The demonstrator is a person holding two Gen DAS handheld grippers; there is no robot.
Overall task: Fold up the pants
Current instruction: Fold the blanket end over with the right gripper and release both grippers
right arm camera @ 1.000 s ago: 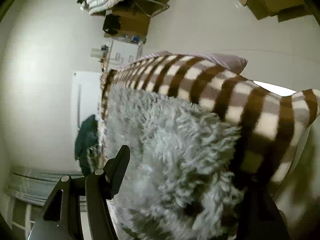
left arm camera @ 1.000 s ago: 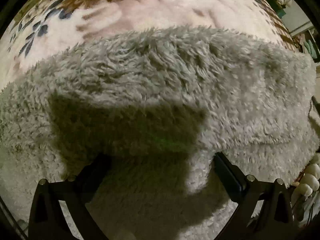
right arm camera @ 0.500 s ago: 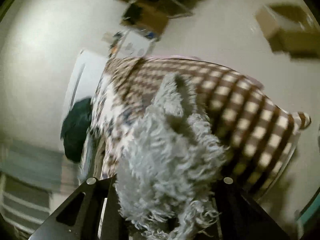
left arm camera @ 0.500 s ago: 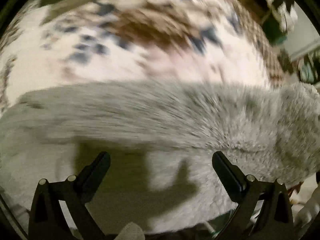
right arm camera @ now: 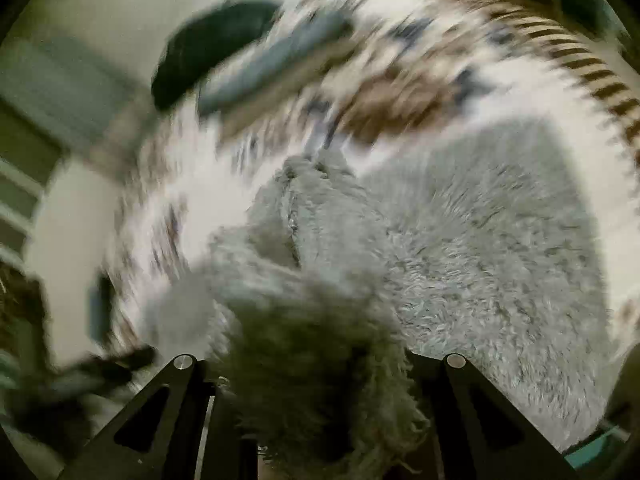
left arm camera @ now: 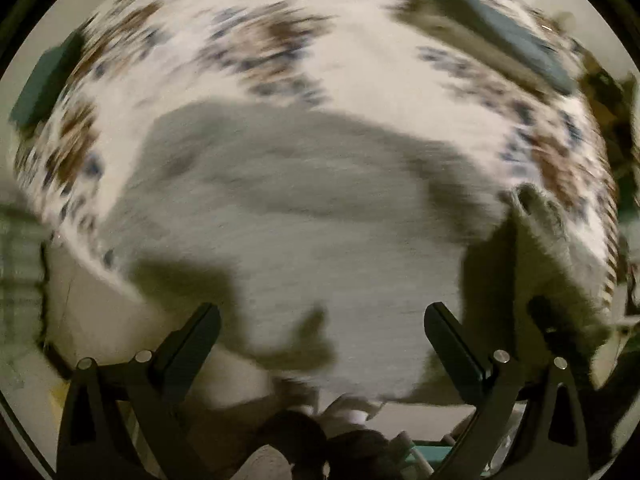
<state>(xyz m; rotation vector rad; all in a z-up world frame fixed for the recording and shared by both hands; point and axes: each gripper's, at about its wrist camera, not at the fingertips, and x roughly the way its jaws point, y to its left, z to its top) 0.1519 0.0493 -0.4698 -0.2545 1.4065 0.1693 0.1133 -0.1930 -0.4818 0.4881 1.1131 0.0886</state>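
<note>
Right wrist view: your right claw (right arm camera: 316, 384) is clamped on the fluffy pants (right arm camera: 480, 248) bunched right ahead on the bed (right arm camera: 420, 80), left claw (left arm camera: 320, 344) apart above them—lay the edge flat, avoid twisting.

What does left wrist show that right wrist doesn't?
Only left wrist: the left hand-held gripper open and holding nothing, its shadow across the flat grey fleece pants.
Only right wrist: the right hand-held gripper shut on a bunched wad of the pants, and a dark rounded object beyond the bed, too blurred to name.
Both: the pants lying on the floral blanket, with heavy motion blur.
</note>
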